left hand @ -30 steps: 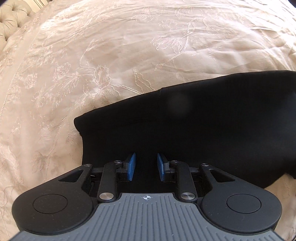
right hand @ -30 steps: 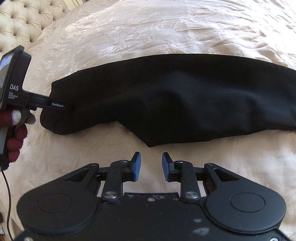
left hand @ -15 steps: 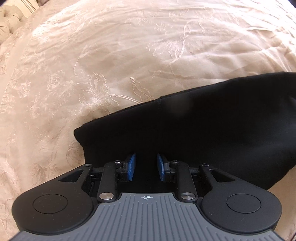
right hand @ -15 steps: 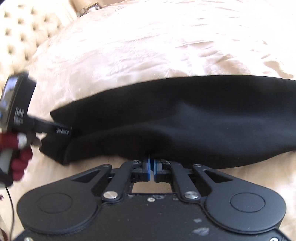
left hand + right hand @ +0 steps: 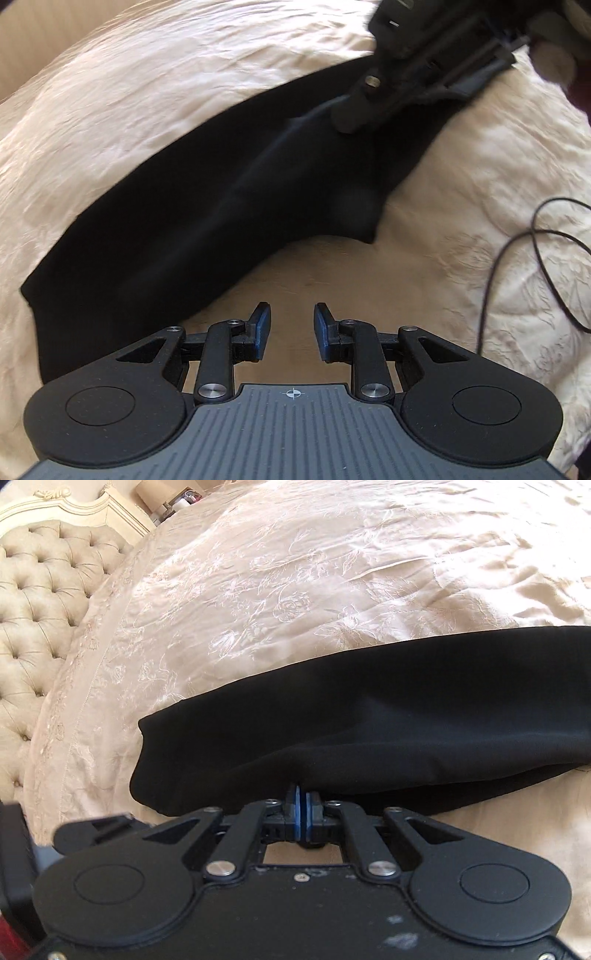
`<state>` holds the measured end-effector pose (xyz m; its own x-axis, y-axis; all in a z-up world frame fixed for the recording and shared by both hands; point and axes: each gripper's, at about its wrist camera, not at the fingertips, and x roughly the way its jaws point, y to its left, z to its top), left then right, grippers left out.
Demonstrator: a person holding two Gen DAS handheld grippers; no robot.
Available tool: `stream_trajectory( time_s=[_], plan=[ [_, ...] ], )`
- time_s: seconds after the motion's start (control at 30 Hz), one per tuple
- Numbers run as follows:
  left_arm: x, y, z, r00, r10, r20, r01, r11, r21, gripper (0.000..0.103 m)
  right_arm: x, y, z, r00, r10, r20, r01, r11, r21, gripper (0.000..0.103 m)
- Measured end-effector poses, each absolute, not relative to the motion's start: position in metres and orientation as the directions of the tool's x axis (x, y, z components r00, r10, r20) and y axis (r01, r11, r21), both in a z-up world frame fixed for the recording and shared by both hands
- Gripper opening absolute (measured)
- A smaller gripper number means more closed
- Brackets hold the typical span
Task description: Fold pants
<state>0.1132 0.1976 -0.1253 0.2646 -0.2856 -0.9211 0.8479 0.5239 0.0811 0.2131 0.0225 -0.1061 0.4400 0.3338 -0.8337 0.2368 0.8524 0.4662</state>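
Since 1.0 s ago the right gripper (image 5: 300,806) has gone from spread above the bedspread to pressed together on the near edge of the pants (image 5: 369,734), and the left gripper (image 5: 291,328) has come off the cloth: its blue pads (image 5: 262,328) now stand spread over bare bedspread (image 5: 461,206), pinching nothing. That suggests the fold is only starting, with 1 corner of the hem held and the other side yet to be gripped.

1 pair of black pants lies on the bed, a long dark band running from lower left to upper right in the left wrist view, and across the middle of the right wrist view. At the upper right of the left view the right gripper shows blurred, seemingly at the far end of the cloth.

Counted: 1 pair of pants, 2 grippers, 1 thin black cable (image 5: 517,236) looping at the right edge, 1 tufted headboard (image 5: 40,602) at the upper left.
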Motion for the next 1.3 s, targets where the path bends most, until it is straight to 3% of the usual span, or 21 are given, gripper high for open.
stream_trajectory(
  time_s=[0.2, 0.33, 0.43, 0.53, 0.8, 1.03, 1.3],
  plan=[
    [0.118, 0.169, -0.138, 0.303, -0.28, -0.911, 0.845, 0.521, 0.121, 0.025, 0.211, 0.021, -0.101, 0.43, 0.339, -0.837, 0.26, 0.841, 0.474, 0.005],
    [0.123, 0.173, -0.115, 0.345, -0.354, -0.87, 0.823, 0.56, 0.098, 0.025, 0.209, 0.026, -0.104, 0.428, 0.33, -0.841, 0.269, 0.842, 0.467, 0.006],
    [0.12, 0.183, -0.107, 0.367, -0.369, -0.854, 0.827, 0.55, 0.118, 0.025, 0.203, 0.023, -0.105, 0.442, 0.309, -0.842, 0.291, 0.839, 0.46, 0.02],
    [0.116, 0.187, -0.103, 0.364, -0.376, -0.852, 0.834, 0.539, 0.119, 0.025, 0.195, 0.019, -0.103, 0.458, 0.295, -0.838, 0.307, 0.833, 0.461, 0.022],
    [0.113, 0.201, -0.083, 0.388, -0.419, -0.821, 0.825, 0.555, 0.106, 0.025, 0.173, 0.048, -0.109, 0.422, 0.269, -0.866, 0.134, 0.926, 0.353, 0.023],
    [0.166, 0.214, -0.103, 0.377, -0.288, -0.88, 0.673, 0.739, 0.046, 0.025, 0.163, 0.081, -0.128, 0.403, 0.246, -0.881, 0.021, 0.96, 0.278, 0.025],
    [0.202, 0.222, -0.141, 0.299, -0.172, -0.939, 0.611, 0.79, 0.049, 0.026, 0.168, 0.108, -0.144, 0.446, 0.145, -0.883, -0.052, 0.989, 0.137, 0.028]
  ],
)
